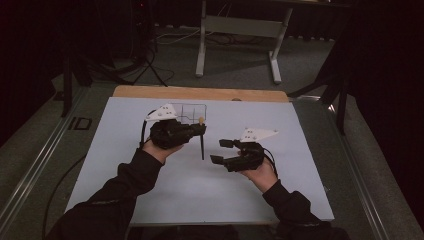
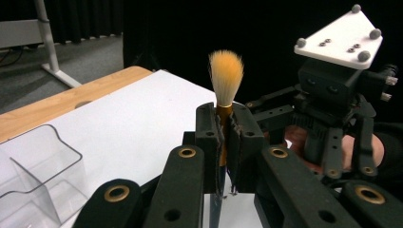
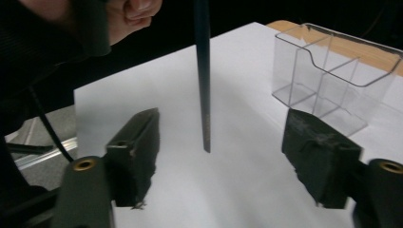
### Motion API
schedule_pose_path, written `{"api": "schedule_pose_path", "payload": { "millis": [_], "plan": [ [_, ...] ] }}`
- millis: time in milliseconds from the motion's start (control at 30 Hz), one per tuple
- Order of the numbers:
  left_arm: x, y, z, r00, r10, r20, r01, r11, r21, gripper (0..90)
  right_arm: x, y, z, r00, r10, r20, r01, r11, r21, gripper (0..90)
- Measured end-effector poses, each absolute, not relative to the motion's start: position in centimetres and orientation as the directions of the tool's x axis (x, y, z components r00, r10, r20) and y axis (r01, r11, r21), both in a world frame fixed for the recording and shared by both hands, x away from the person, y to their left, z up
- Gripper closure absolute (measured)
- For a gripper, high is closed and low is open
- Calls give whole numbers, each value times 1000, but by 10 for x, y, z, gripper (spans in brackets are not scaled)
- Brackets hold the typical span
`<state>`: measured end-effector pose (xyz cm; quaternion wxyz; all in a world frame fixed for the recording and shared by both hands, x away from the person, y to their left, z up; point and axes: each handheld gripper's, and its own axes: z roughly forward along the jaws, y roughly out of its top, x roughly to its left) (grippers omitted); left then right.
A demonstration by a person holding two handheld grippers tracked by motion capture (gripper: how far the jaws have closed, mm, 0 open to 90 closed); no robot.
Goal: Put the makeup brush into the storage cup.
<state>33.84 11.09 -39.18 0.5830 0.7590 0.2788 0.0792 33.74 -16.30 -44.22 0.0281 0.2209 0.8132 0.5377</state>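
Your left gripper (image 2: 223,137) is pinching a makeup brush (image 2: 225,78) at its ferrule, bristles up, handle hanging above the white board (image 1: 165,195). Your right gripper (image 1: 225,151) is waiting nearby, jaws spread and empty. The clear divided organizer (image 3: 332,80) is standing empty, so stowing probably remains.

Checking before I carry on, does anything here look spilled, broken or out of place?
Nothing looks spilled or broken. The left hand-held gripper holds a brush upright, bristles up, handle hanging over the white board. The clear organizer stands upright. The right hand-held gripper is open.
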Motion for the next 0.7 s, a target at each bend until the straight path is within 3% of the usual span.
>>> {"api": "schedule_pose_path", "payload": {
  "millis": [200, 233, 700],
  "plan": [
    [337, 116, -389, 826, 525, -205, 335, -166, 928, 844, 334, -168, -441, -901, 392, 185, 324, 326, 888, 195],
    [337, 118, -388, 825, 526, -207, 336, -162, 928, 844, 332, -170, -441, -904, 387, 182, 321, 330, 888, 138],
    [344, 133, -365, 798, 576, -177, 314, -147, 938, 843, 323, -193, -436, -891, 434, 132, 277, 290, 916, 138]
  ]
}}
